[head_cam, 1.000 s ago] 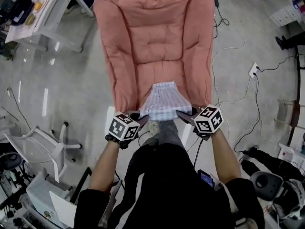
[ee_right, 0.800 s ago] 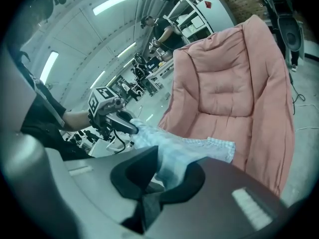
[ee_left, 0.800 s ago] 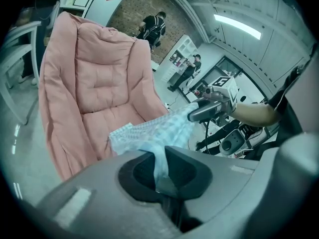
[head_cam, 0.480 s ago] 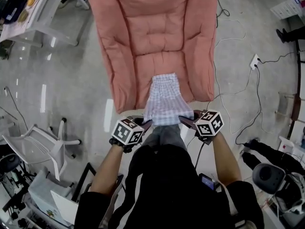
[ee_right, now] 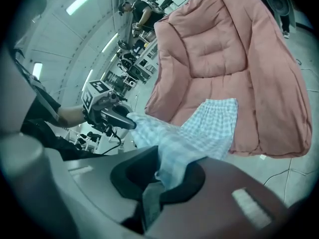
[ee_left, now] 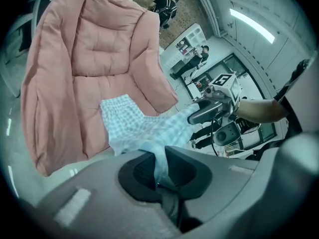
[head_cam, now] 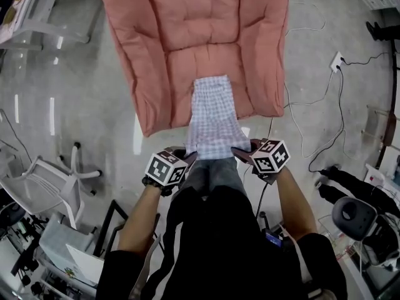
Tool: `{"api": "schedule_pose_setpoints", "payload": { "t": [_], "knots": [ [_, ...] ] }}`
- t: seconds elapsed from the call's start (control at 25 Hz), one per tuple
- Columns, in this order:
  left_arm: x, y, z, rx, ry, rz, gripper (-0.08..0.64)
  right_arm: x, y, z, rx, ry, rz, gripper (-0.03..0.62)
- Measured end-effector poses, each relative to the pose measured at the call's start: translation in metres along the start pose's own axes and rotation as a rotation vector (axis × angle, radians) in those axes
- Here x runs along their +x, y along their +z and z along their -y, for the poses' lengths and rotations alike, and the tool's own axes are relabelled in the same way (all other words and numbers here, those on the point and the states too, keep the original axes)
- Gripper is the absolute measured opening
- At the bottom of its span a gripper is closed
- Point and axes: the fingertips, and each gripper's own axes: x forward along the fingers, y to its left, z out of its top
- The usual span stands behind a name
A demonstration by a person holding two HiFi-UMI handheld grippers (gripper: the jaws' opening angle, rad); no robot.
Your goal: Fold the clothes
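Note:
A light blue-and-white checked garment (head_cam: 213,122) stretches from the seat of a pink padded chair (head_cam: 200,42) back toward me. My left gripper (head_cam: 187,157) is shut on its near left corner, and my right gripper (head_cam: 240,152) is shut on its near right corner. In the left gripper view the checked cloth (ee_left: 144,128) runs from between the jaws out over the chair (ee_left: 89,59), with the right gripper (ee_left: 199,114) across from it. In the right gripper view the cloth (ee_right: 194,138) is pinched the same way, and the left gripper (ee_right: 122,121) holds the far corner.
The pink chair stands on a shiny grey floor (head_cam: 75,99). A white swivel chair (head_cam: 44,180) is at the left. Cables and a power strip (head_cam: 338,60) lie on the floor at the right. Other people stand far off in the room (ee_left: 164,6).
Both grippers have drawn back toward me and lower, pulling the checked garment off the chair seat so more of it hangs over the front edge. Both stay shut on it.

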Motion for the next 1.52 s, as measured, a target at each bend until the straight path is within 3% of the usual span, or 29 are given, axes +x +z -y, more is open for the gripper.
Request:
{"api": "schedule_pose_setpoints", "payload": {
  "t": [0.44,0.76,1.08,1.32,1.52],
  "knots": [
    [-0.049,0.084,-0.002,0.052,0.050,0.045,0.023,-0.044,0.095,-0.006,-0.105,0.029,0.040,0.020],
    [-0.059,0.118,-0.018,-0.003,0.040,0.050,0.023,-0.046,0.134,0.008,-0.119,0.092,-0.037,0.020],
    [-0.042,0.094,-0.016,-0.016,0.018,0.045,0.023,-0.035,0.103,0.008,-0.101,0.070,-0.068,0.020],
    [-0.015,0.045,-0.014,-0.013,0.031,0.025,0.023,-0.014,0.050,0.006,-0.070,0.049,-0.041,0.020],
    [0.009,0.000,-0.014,-0.056,0.025,0.014,0.023,0.011,0.003,0.011,-0.010,0.045,-0.051,0.020]
  ]
}}
